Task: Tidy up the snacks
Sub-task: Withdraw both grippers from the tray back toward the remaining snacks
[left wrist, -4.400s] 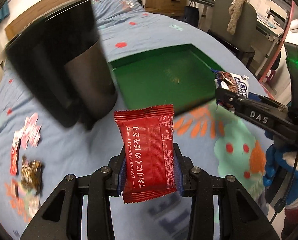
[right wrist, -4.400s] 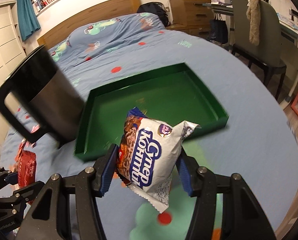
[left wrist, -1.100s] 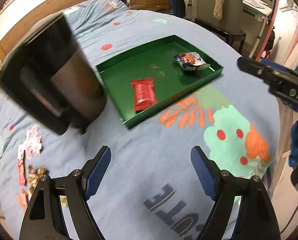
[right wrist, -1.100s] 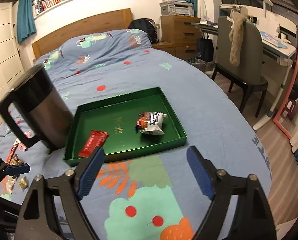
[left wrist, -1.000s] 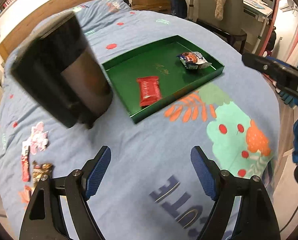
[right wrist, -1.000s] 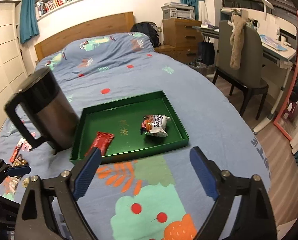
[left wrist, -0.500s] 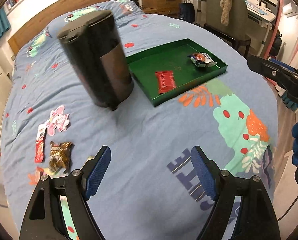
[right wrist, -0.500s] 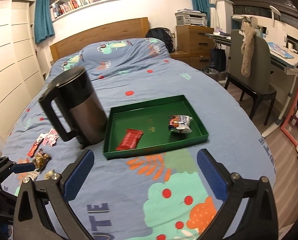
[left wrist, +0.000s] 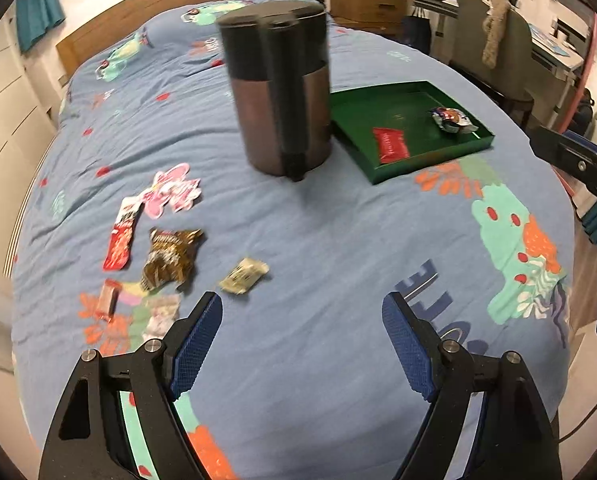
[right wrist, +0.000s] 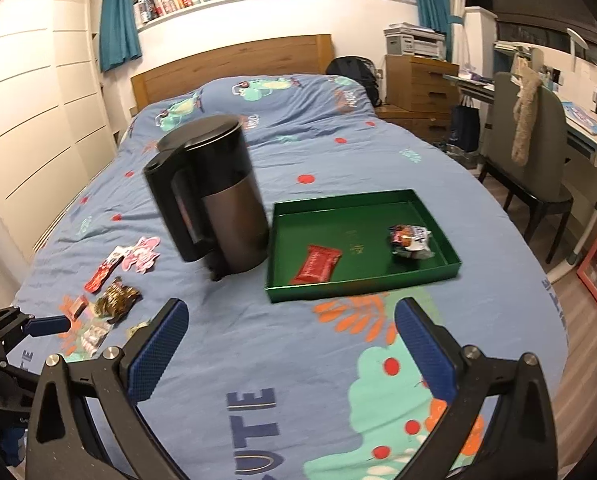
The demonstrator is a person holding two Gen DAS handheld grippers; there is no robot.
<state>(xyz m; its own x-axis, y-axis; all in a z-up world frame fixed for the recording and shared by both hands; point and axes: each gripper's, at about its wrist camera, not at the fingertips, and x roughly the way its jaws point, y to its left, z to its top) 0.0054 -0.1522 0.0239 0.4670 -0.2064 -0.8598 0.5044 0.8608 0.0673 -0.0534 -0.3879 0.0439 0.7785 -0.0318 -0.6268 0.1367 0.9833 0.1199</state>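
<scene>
Blue bedspread [left wrist: 318, 240]: two snacks in one green tray [left wrist: 430, 160], both grippers [left wrist: 300, 344] [right wrist: 290, 344] wide open, empty.

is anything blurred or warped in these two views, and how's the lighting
Left wrist view: the black and steel electric kettle is smeared by motion blur; loose snack packets are softer. Right wrist view: sharper, kettle edges slightly blurred, green rectangular tray crisp. Both: fisheye bends the blue patterned bedspread, dark vignette at corners, warm indoor light.

1. The right gripper [right wrist: 290, 332] hangs over the blue bedspread [right wrist: 282, 360], jaws wide apart and empty.
2. Ahead of it sits the green tray [right wrist: 362, 284], holding a red packet [right wrist: 316, 265] and a white packet [right wrist: 411, 240].
3. Ahead-left stands a black kettle [right wrist: 214, 196]; loose snacks [right wrist: 116, 298] lie further left.
</scene>
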